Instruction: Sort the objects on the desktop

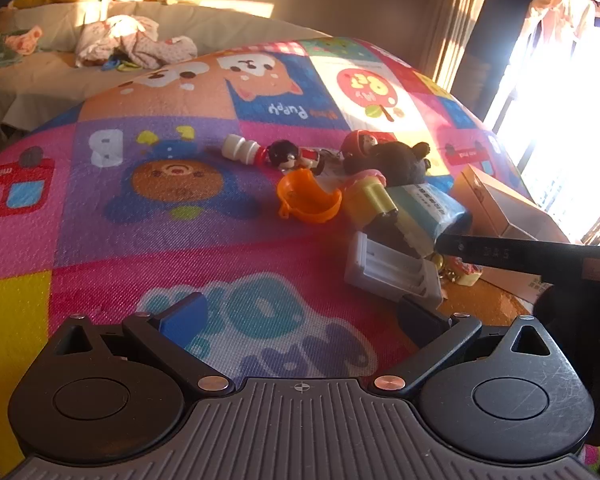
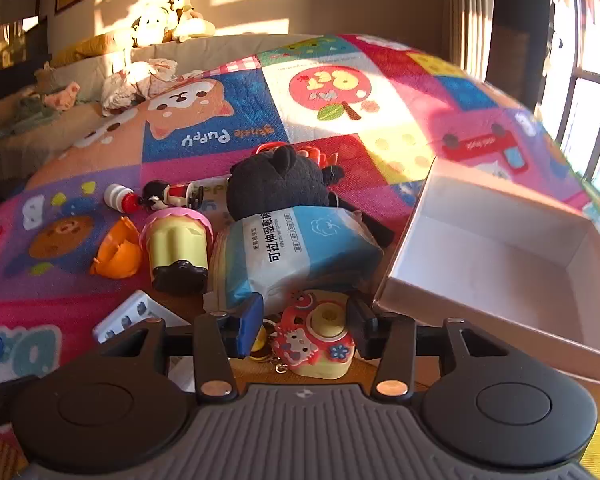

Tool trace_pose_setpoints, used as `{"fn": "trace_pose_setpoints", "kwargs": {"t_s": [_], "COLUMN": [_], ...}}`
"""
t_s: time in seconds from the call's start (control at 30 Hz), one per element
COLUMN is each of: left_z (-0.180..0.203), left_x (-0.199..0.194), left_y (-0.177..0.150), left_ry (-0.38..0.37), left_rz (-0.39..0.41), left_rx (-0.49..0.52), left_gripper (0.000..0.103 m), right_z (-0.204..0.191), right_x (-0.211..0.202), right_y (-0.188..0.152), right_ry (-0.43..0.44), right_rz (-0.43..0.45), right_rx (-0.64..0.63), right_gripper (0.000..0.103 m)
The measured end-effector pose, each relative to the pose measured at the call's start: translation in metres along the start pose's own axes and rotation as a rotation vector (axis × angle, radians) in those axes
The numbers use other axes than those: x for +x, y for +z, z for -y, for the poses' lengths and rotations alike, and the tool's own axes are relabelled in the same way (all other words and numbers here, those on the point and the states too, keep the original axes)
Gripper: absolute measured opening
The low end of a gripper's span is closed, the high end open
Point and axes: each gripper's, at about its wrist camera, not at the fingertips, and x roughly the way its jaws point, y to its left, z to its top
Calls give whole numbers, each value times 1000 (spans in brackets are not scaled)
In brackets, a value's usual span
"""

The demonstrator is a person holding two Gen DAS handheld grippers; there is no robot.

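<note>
A heap of small objects lies on a colourful play mat [image 1: 180, 240]. My right gripper [image 2: 306, 320] is open, its fingers on either side of a yellow and red toy camera [image 2: 316, 340], not clamped on it. Behind the camera lie a blue and white wet-wipe pack [image 2: 300, 252], a black plush bear [image 2: 276, 184], a pink and yellow cup toy [image 2: 178, 248] and an orange plastic shell [image 2: 118, 256]. An open white box [image 2: 500, 264] stands to the right. My left gripper [image 1: 300, 320] is open and empty over the mat, left of a grey battery case [image 1: 396, 272].
A small doll figure [image 1: 292, 156] and a white and red bottle [image 1: 244, 150] lie at the back of the heap. A bed with clothes [image 1: 132, 44] and plush toys is behind the mat. A bright window is at the right.
</note>
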Motion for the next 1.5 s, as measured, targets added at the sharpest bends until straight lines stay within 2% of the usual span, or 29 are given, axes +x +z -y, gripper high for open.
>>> {"fn": "trace_pose_setpoints", "kwargs": {"t_s": [0.1, 0.23, 0.33, 0.37, 0.43, 0.5, 0.57, 0.6, 0.63, 0.73, 0.8, 0.87, 0.93, 1.0, 1.07, 1.13, 1.23, 1.37, 1.5], "left_z": [1, 1, 3, 4, 6, 8, 12, 15, 18, 35, 46, 54, 57, 57, 57, 57, 62, 76, 83], "left_x": [0, 1, 0, 0, 0, 1, 2, 4, 6, 14, 26, 42, 59, 70, 67, 58, 42, 35, 48], "left_y": [0, 0, 0, 0, 0, 0, 0, 1, 2, 9, 15, 21, 27, 30, 29, 23, 9, -1, 6], "left_ry": [-1, 3, 12, 17, 26, 36, 45, 41, 30, -32, -49, -52, -87, -117, -149, -221, -281, -196, -119], "left_rz": [0, -2, -5, -6, -6, -8, -18, -27, -37, -44, -40, -54, -102, -152, -151, -179, -193, -136, -115], "left_rx": [-3, 0, 10, 16, 23, 35, 60, 83, 110, 251, 359, 414, 411, 365, 349, 343, 390, 483, 470], "left_gripper": [103, 103, 103, 103, 103, 103, 103, 103, 103, 103, 103, 103, 103, 103, 103, 103, 103, 103, 103], "right_z": [9, 15, 19, 19, 22, 30, 44, 54, 64, 85, 90, 89, 89, 90, 92, 94, 94, 91, 91], "right_x": [-13, -48, -75, -82, -91, -93, -94, -96, -99, -112, -118, -119, -120, -117, -117, -118, -118, -117, -118], "right_y": [-4, -26, -44, -49, -59, -70, -75, -76, -75, -82, -89, -95, -101, -102, -103, -104, -104, -104, -105], "right_ry": [104, 237, 292, 284, 209, 58, -38, -47, -46, -60, -53, -31, -16, -12, -9, -1, 13, 13, 7], "right_rz": [-30, -57, -69, -70, -81, -79, -64, -59, -50, 8, 39, 42, 41, 37, 53, 61, 65, 67, 71], "right_rx": [12, -24, -66, -88, -128, -154, -118, -66, -5, 132, 180, 207, 222, 233, 247, 256, 257, 252, 255], "right_gripper": [46, 45, 45, 45, 45, 45, 46, 47, 50, 71, 76, 83, 86, 86, 92, 93, 94, 95, 96]}}
